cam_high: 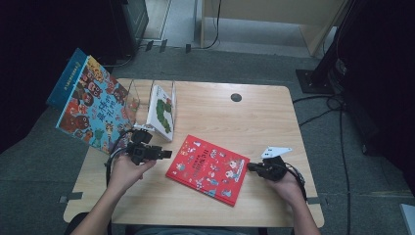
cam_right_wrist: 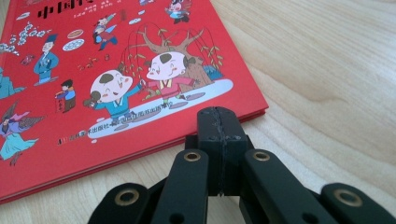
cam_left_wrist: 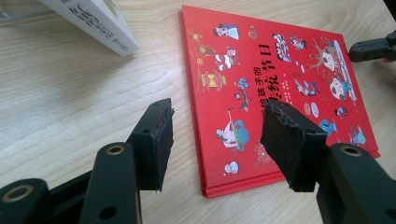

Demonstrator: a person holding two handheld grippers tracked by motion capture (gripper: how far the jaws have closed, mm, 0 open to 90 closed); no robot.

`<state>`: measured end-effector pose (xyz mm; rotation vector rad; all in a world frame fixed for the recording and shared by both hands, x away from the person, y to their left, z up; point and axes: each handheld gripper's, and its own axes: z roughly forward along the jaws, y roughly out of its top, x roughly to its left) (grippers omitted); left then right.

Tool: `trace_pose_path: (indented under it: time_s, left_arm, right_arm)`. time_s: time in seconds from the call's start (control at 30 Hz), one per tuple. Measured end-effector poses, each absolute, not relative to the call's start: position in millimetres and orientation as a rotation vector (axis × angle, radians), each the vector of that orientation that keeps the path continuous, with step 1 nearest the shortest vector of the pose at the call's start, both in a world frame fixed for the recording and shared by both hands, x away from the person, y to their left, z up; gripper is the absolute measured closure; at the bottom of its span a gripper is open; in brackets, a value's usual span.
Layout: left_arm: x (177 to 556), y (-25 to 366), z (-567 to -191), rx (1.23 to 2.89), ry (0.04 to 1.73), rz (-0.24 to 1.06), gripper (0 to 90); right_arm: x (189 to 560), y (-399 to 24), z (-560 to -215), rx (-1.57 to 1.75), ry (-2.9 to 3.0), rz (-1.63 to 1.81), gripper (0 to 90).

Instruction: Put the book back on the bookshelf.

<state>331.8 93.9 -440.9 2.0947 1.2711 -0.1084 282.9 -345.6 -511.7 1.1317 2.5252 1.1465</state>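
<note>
Left gripper: my jaws stand wide apart, nothing between them but air. The red picture book lies flat on the wooden table just ahead; its near left corner and spine edge sit in the gap between my two pads, below them, not touching as far as I can tell. Beyond my left pad, a white book leans tilted, well off from the red one.

Right gripper: jaws pressed together, pad to pad, holding nothing. Their tip sits right at the red book's edge, near its corner; whether it touches the cover I cannot tell.

High view: left gripper points toward the book from one side, right gripper from the other, book between them. Behind my left hand, a clear stand holds the white book; a large colourful book overhangs the table's far left corner.
</note>
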Motion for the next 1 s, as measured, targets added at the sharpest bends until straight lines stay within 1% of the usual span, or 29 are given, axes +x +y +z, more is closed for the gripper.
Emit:
trace_pose_path:
  time_s: [0.17,0.23,0.27,0.33,0.4,0.43,0.47,0.53,0.6,0.73,0.8,1.0]
  left_arm:
    - [326,95,-451,2.102,1.271,-0.106,46.0]
    - [321,97,-453,2.080,1.282,-0.094,53.7]
    - [319,99,-454,2.065,1.279,-0.091,59.4]
    - [316,101,-457,2.052,1.287,-0.121,63.6]
    - [311,101,-459,2.067,1.289,-0.083,66.2]
    - [310,101,-460,2.070,1.296,-0.092,69.7]
    - [309,101,-461,2.072,1.296,-0.092,70.3]
    - [305,101,-464,2.076,1.302,-0.087,75.1]
    - [303,98,-468,2.093,1.310,-0.074,77.8]
    - [299,95,-476,2.103,1.313,-0.086,78.5]
    - [295,93,-478,2.103,1.304,-0.084,80.2]
    - [288,93,-482,2.110,1.314,-0.055,81.1]
  right_arm:
    - [283,-346,-512,1.142,2.527,1.152,90.0]
    - [283,-346,-513,1.146,2.528,1.159,90.0]
    - [284,-346,-513,1.145,2.531,1.161,90.0]
    - [285,-346,-513,1.143,2.534,1.163,90.0]
    - [286,-346,-513,1.151,2.535,1.165,90.0]
    - [287,-346,-513,1.155,2.538,1.167,90.0]
    - [288,-346,-513,1.157,2.540,1.169,90.0]
    - [289,-345,-513,1.151,2.540,1.176,90.0]
    - [290,-346,-513,1.151,2.542,1.185,90.0]
    - [294,-344,-513,1.152,2.551,1.177,90.0]
    - [296,-343,-513,1.156,2.552,1.180,90.0]
    - [299,-343,-513,1.153,2.554,1.190,89.3]
